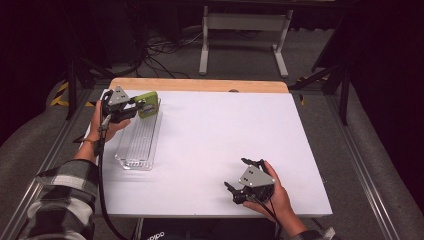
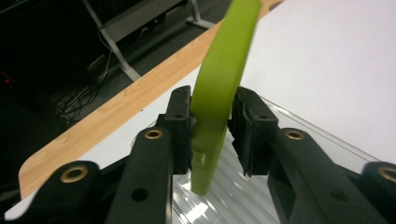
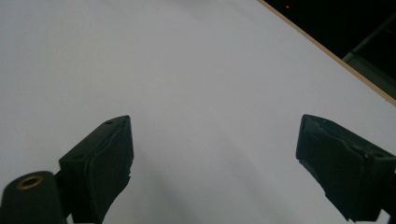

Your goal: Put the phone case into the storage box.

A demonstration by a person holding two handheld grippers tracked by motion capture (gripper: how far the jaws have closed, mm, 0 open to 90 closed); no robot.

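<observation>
A flat green lid [image 1: 148, 104] stands on edge above the far end of a clear ribbed plastic container [image 1: 137, 145] at the table's left side. My left gripper [image 1: 139, 106] is shut on the lid from the left. In the left gripper view both black pads [image 2: 180, 126] clamp the green lid [image 2: 224, 79] near its lower end, and the clear container [image 2: 224, 200] lies just beneath. At the front right my right gripper [image 1: 235, 173] rests low over the white table [image 1: 215, 130]. Its jaws [image 3: 212, 154] stand wide open with nothing between them.
A wooden strip [image 1: 200, 85] runs along the table's far edge. Beyond it are cables and a white stand's legs [image 1: 242, 45] on the grey floor. Metal rails [image 1: 360, 170] flank the table on both sides.
</observation>
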